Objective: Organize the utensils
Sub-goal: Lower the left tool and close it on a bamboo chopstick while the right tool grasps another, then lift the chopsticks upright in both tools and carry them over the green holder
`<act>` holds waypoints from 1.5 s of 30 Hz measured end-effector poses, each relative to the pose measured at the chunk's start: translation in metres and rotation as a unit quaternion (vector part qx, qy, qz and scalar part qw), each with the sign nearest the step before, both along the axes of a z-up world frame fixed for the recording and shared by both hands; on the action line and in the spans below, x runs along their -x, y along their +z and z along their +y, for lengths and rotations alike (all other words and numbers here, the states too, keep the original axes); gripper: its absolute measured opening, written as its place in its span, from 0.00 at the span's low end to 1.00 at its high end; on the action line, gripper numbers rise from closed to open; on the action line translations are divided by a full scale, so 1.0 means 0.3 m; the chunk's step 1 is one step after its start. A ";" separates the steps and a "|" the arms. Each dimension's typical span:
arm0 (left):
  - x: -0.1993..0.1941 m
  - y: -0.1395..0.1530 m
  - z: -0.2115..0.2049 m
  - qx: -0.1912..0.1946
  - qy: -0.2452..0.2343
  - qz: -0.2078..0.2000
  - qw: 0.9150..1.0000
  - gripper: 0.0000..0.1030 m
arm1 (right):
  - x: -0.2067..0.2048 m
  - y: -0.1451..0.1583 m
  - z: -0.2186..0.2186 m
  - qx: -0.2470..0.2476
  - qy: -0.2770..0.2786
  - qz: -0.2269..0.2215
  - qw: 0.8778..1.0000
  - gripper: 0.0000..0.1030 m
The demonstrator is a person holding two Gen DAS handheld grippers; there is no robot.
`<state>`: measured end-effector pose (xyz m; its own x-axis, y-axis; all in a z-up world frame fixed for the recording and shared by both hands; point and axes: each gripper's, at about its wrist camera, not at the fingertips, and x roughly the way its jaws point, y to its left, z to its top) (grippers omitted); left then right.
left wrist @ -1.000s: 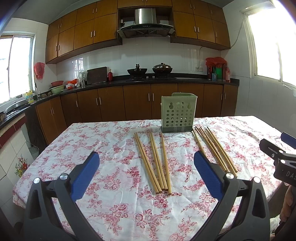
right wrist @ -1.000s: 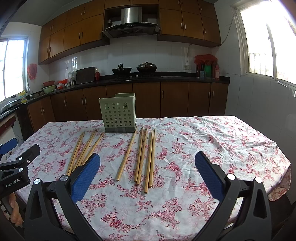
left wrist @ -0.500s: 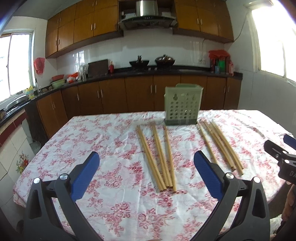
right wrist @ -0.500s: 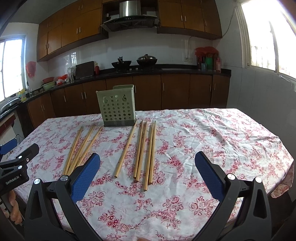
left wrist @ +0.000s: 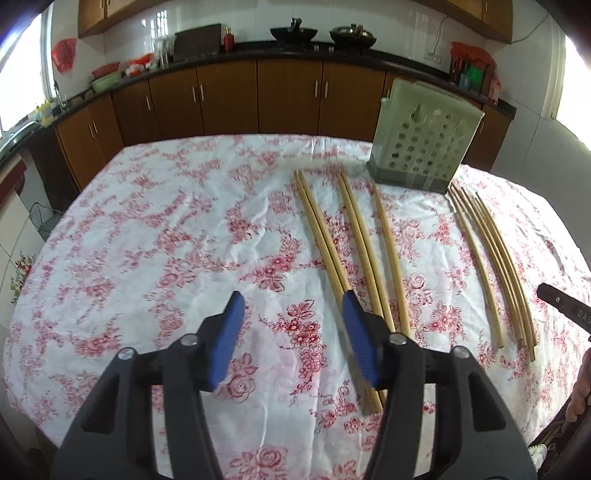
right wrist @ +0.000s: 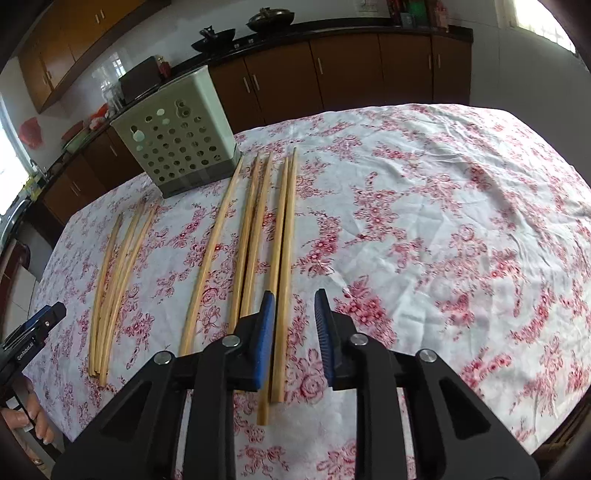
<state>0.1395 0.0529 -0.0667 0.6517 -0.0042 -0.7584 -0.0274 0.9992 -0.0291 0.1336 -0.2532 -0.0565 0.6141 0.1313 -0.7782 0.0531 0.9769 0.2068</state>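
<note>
- One pale green, perforated utensil holder [left wrist: 421, 147], standing upright.
- Ten wooden chopsticks in all, lying flat in two groups in front of the holder.
- Five chopsticks in the left group [left wrist: 327, 243], in front of the holder's left corner: two touching pairs and one single nearest the holder.
- Five chopsticks in the right group [right wrist: 286, 221], in front of the holder's right corner: one single nearest the holder, then two close pairs.
- One floral tablecloth [left wrist: 184, 221] under the holder and all the chopsticks.
- Two dark pans, a wok [left wrist: 293, 33] and a lidded pot [left wrist: 352, 35], side by side far behind the holder.
</note>
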 end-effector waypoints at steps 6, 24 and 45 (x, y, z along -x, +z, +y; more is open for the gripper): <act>-0.046 -0.039 -0.030 0.012 -0.020 0.024 0.999 0.39 | -0.040 -0.048 -0.005 0.003 0.006 0.026 1.000 0.08; -0.117 -0.075 -0.062 0.029 -0.035 0.043 0.998 0.22 | -0.054 -0.059 -0.033 0.042 -0.013 0.013 0.999 0.08; -0.260 -0.081 0.015 0.014 -0.030 0.030 0.999 0.09 | -0.197 -0.076 -0.100 0.061 -0.020 -0.012 0.998 0.08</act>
